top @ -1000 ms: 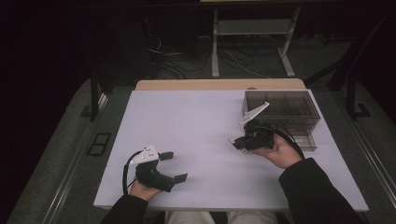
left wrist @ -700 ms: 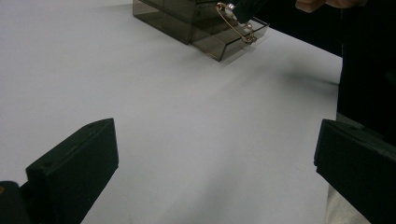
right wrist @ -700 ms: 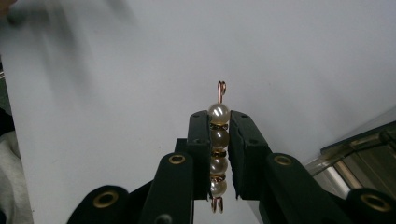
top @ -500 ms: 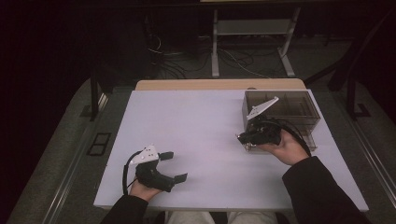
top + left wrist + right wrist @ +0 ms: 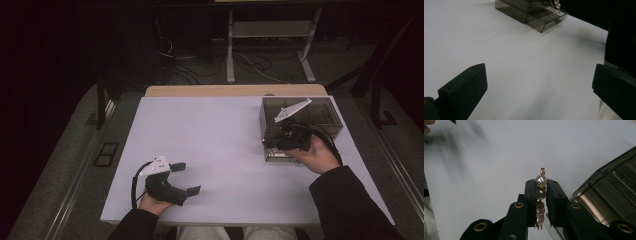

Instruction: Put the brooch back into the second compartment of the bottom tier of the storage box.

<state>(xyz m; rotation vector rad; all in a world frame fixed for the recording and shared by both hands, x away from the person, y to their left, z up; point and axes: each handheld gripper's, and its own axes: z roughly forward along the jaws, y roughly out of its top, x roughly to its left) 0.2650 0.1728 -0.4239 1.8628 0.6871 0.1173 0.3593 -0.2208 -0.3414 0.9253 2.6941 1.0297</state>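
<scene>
**A:** Forearms first, at six o'clock in the high view. What does the left gripper (image 5: 186,178) have?

**B:** Nothing. It rests near the table's (image 5: 210,135) front edge at about seven o'clock, jaws spread wide. In the left gripper view its two black jaws stand far apart at the lower corners (bare white tabletop between them).

**A:** And the right gripper (image 5: 272,144)?

**B:** At about three o'clock on the table, held in the person's right hand (image 5: 316,156). Its jaws are closed tight on a string of pearl beads (image 5: 541,195). In the right gripper view the beads stand upright between the pads, pale pearls with small gold spacers between them, and a little copper loop pokes out at twelve o'clock above the fingertips. The lowest beads hang down between the jaws (their lower end is partly hidden).

**A:** Where is that relative to the box?

**B:** Right at the smoky transparent drawer box (image 5: 300,117), which sits at about two o'clock on the table, near the far right corner. The gripper's tips are over the box's near side, where the drawer (image 5: 547,21) is pulled out. In the left gripper view the drawer front with its small knob sticks out toward the camera, and the beads dangle just above it.

**A:** Anything farther off?

**B:** Past the table's far edge, at twelve o'clock, a metal stand (image 5: 270,47) and loose cables (image 5: 175,55) on the dark floor.
</scene>
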